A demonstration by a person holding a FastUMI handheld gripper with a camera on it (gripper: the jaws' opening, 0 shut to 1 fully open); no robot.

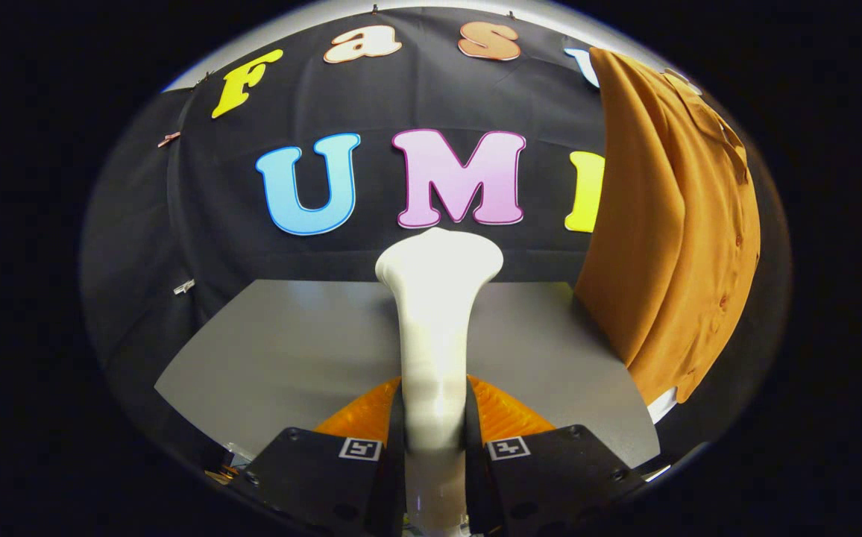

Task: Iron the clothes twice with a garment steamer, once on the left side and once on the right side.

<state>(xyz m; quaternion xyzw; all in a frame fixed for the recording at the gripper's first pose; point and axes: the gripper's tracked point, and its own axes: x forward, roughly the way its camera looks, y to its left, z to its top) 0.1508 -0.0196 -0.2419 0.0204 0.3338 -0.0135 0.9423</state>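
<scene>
The white garment steamer (435, 313), clamped between both fingers of the gripper (435, 447), looks like smooth, slightly glossy plastic. At the right of the frame, the hanging mustard-orange shirt (669, 224) is soft matt cloth with small buttons. The grey tabletop (289, 350) at the centre is smooth and matt.

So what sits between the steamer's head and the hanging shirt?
Nothing: in the gripper view, only bare grey tabletop and booth wall separate the steamer, clamped in the tool, from the orange shirt.

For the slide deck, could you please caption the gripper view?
Gripper shut on the white garment steamer, its head raised over the grey table, orange shirt hanging apart from it.
</scene>
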